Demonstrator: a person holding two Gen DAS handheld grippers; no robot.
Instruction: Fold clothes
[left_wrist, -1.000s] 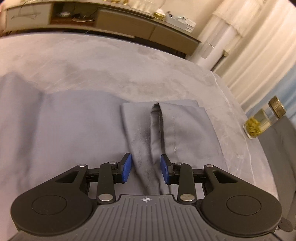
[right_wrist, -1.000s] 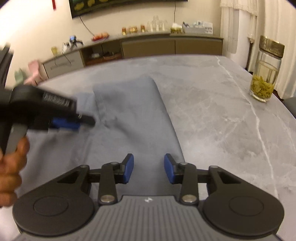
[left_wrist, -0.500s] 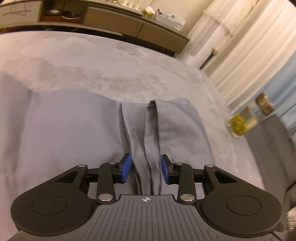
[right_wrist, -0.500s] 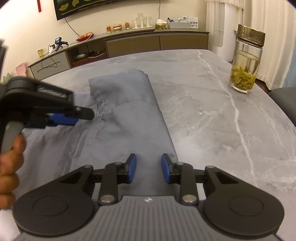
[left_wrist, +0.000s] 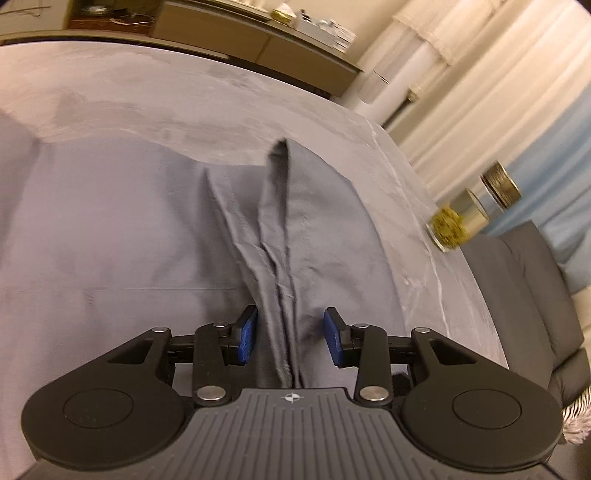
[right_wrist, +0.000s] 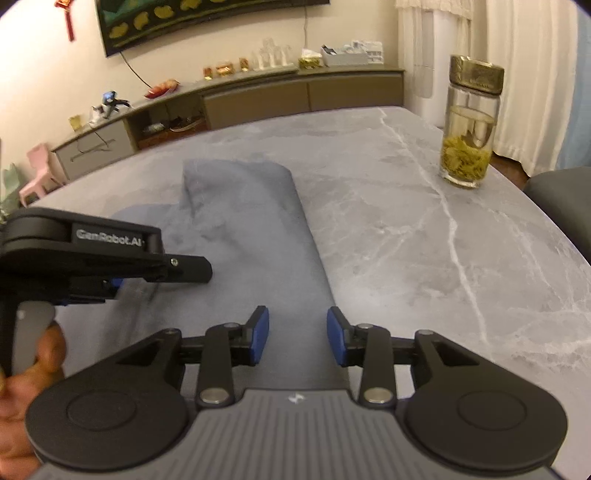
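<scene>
A grey garment (left_wrist: 110, 229) lies spread on the grey marble table (left_wrist: 155, 92). One narrow part of it is folded over along the right side (right_wrist: 251, 221). My left gripper (left_wrist: 290, 336) hangs low over a bunched, raised ridge of this cloth (left_wrist: 277, 236). Its jaws are opening; the ridge runs between the blue pads (left_wrist: 246, 334), which do not press on it. My right gripper (right_wrist: 297, 336) hovers over the folded part's near right edge. Its jaws are opening too, with cloth below them and nothing pinched. The left gripper's black body (right_wrist: 92, 243) and a hand (right_wrist: 33, 365) show in the right wrist view.
A glass jar of tea (right_wrist: 471, 122) with a gold lid stands on the table to the right, blurred in the left wrist view (left_wrist: 465, 218). A dark chair (left_wrist: 524, 280) sits past the table's right edge. A long sideboard (right_wrist: 258, 96) lines the far wall.
The cloth in front of the left gripper has gathered into a taller, narrower ridge. Both grippers' jaws have spread a little. The left gripper has shifted right in the right wrist view.
</scene>
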